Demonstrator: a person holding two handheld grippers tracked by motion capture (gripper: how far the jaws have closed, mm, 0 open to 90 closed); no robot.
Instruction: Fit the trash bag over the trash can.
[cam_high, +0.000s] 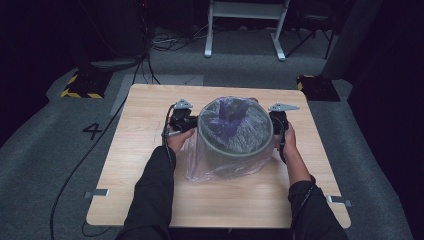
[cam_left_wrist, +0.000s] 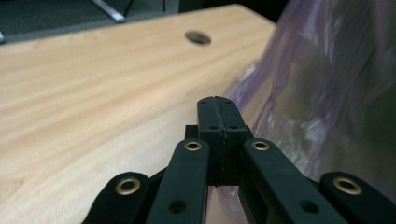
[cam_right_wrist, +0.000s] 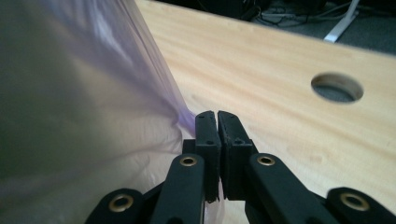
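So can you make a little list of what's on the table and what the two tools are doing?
table: light wood, with a round hole
bin: round, grey, mid-table
bag: thin purple plastic over the bin, bunched inside it
left tool: at the bin's left side, jaws shut on the bag's edge
right tool: at the bin's right side, jaws shut on the bag's edge
hands: one on each tool, either side of the bin

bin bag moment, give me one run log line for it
stage: lining bin | left gripper: shut on bag edge | right gripper: shut on bag edge | purple bag: draped over grey bin | table: wood
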